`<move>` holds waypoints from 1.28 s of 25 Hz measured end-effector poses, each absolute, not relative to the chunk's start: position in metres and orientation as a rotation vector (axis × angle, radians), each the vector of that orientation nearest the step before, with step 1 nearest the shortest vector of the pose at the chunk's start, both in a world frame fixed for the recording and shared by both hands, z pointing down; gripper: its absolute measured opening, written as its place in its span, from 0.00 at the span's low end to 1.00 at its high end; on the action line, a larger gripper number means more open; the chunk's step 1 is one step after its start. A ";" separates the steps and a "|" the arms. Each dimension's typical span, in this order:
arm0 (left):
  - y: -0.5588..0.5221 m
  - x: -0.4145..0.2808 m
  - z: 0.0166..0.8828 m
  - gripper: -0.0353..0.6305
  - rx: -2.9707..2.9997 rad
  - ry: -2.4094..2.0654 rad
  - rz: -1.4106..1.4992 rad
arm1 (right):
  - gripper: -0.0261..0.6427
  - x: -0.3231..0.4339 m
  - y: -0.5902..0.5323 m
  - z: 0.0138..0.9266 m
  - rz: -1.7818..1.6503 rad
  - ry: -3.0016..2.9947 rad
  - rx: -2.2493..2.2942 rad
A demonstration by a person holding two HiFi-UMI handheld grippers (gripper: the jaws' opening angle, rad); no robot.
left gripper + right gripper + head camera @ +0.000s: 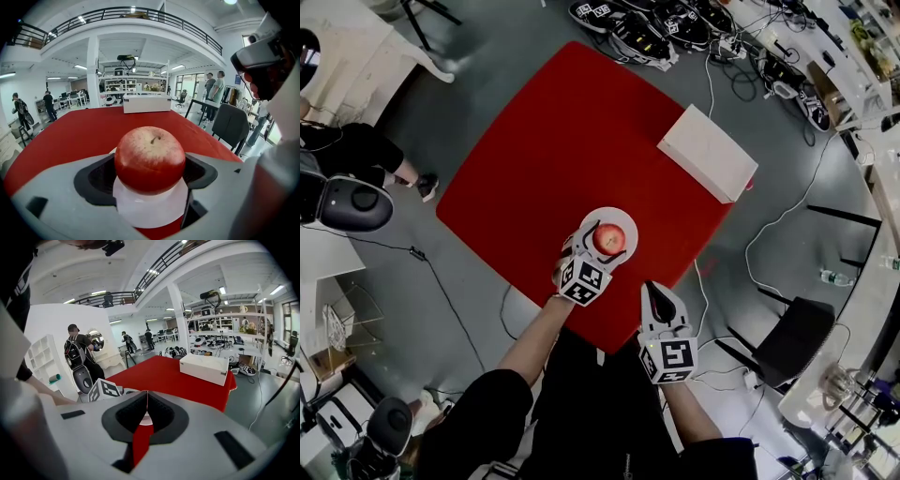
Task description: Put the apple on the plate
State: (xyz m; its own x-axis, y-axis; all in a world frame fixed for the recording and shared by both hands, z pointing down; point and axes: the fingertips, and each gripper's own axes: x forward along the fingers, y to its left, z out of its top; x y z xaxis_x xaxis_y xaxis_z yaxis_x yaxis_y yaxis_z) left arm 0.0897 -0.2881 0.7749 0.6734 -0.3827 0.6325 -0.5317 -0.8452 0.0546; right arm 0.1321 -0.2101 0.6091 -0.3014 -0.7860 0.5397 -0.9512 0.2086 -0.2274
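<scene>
A red apple [609,239] with a pale speckled top sits on a small white plate [610,217] near the front edge of the red table [572,141]. My left gripper [603,247] reaches over the plate, its jaws closed against both sides of the apple. In the left gripper view the apple [150,159] fills the gap between the dark pads [96,180], with the plate [150,213] under it and my left gripper [150,174] hugging it. My right gripper [650,287] hovers at the table's front edge, right of the plate, shut and empty [146,399].
A white box [708,152] lies at the table's right edge, also seen as the white box [204,369] from the right gripper. A dark chair [792,342] stands right of the table. Cables and gear litter the floor beyond. A seated person [356,150] is at far left.
</scene>
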 end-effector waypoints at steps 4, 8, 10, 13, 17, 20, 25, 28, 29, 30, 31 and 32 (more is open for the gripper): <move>-0.285 0.086 0.776 0.65 2.645 -0.739 0.926 | 0.06 0.128 -0.207 0.609 0.758 -2.180 1.631; -0.286 0.082 0.773 0.65 2.646 -0.746 0.919 | 0.06 0.127 -0.208 0.606 0.756 -2.179 1.629; -0.288 0.078 0.768 0.66 2.644 -0.745 0.906 | 0.06 0.126 -0.210 0.604 0.756 -2.178 1.626; -0.284 0.073 0.759 0.65 2.646 -0.751 0.878 | 0.06 0.124 -0.208 0.603 0.752 -2.180 1.624; -0.283 0.061 0.735 0.65 2.680 -0.804 0.799 | 0.06 0.120 -0.210 0.598 0.739 -2.201 1.623; -0.292 0.050 0.692 0.65 2.760 -0.877 0.652 | 0.06 0.115 -0.220 0.587 0.722 -2.238 1.619; -0.298 0.033 0.610 0.39 2.868 -0.980 0.452 | 0.06 0.108 -0.230 0.559 0.639 -2.308 1.608; -0.294 0.022 0.565 0.16 2.907 -1.071 0.340 | 0.06 0.108 -0.233 0.537 0.565 -2.354 1.612; -0.292 0.018 0.551 0.09 2.911 -1.104 0.299 | 0.06 0.107 -0.234 0.530 0.538 -2.372 1.616; -0.290 0.014 0.537 0.06 2.910 -1.133 0.254 | 0.06 0.107 -0.234 0.521 0.509 -2.392 1.622; -0.287 0.011 0.524 0.06 2.899 -1.156 0.205 | 0.06 0.107 -0.236 0.513 0.477 -2.413 1.629; -0.285 0.009 0.511 0.06 2.879 -1.174 0.161 | 0.06 0.108 -0.237 0.504 0.440 -2.436 1.637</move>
State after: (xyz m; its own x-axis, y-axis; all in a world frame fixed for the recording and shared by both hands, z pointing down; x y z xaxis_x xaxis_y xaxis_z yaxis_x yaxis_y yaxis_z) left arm 0.0090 -0.2845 0.5114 0.7104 -0.6958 0.1061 -0.6987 -0.7153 -0.0127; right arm 0.1080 -0.2371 0.5042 -0.3813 -0.8730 0.3042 -0.9242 0.3528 -0.1460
